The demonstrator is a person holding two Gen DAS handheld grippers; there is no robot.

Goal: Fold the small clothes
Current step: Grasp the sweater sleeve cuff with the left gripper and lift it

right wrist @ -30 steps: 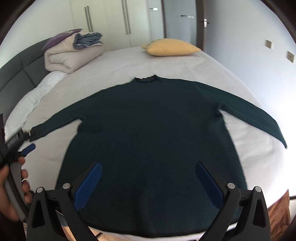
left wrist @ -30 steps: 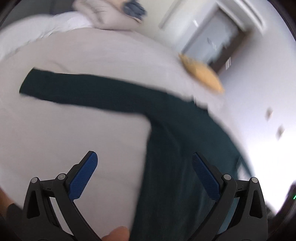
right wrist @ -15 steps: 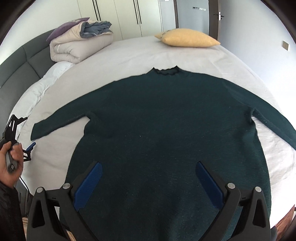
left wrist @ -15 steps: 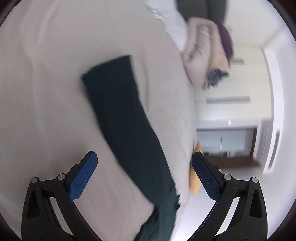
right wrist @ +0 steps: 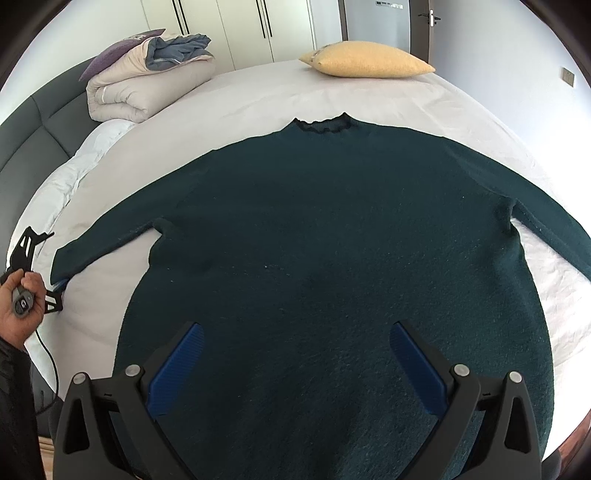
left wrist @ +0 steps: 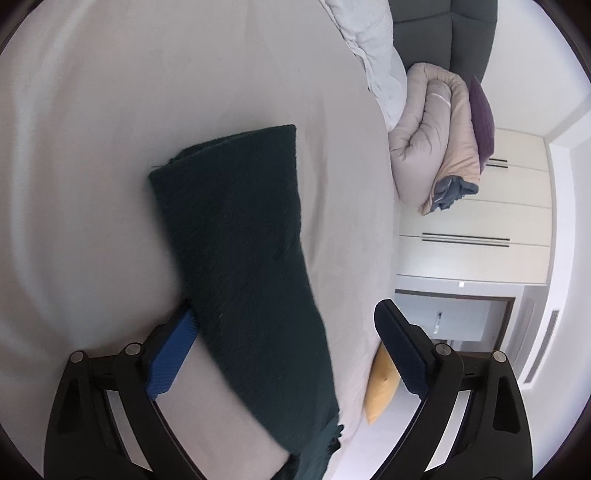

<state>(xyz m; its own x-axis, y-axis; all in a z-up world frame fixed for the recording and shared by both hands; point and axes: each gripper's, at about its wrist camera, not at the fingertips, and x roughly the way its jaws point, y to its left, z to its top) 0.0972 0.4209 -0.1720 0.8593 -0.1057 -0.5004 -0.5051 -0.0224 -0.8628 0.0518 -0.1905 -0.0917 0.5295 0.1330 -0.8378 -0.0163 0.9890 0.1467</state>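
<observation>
Our left gripper (left wrist: 284, 343) has its jaws spread wide around the end of the sweater's sleeve (left wrist: 236, 236): one blue pad (left wrist: 173, 354) lies at the sleeve's edge, partly tucked under the cloth, and the other pad stands clear above the bed, so nothing is clamped. The cuff lies past the fingertips, flat on the bed sheet (left wrist: 92, 147).

Our right gripper (right wrist: 295, 354) also has its jaws wide apart and holds nothing; it hangs over the lower part of the dark green sweater (right wrist: 332, 240), and we cannot tell whether the pads touch the knit.

The sweater lies spread flat on the bed, collar (right wrist: 321, 123) pointing away from us, both sleeves stretched out sideways. In the right wrist view our left hand (right wrist: 18, 306) grips the left gripper's handle at the tip of the far-left sleeve, with a cable hanging below it.

Beyond the collar a yellow pillow (right wrist: 365, 61) sits near the far edge of the bed. A folded duvet (right wrist: 147, 85) with a purple cushion (right wrist: 122, 46) on it rests by the dark headboard (right wrist: 44, 125). Pale wardrobe doors (right wrist: 240, 26) stand behind.
</observation>
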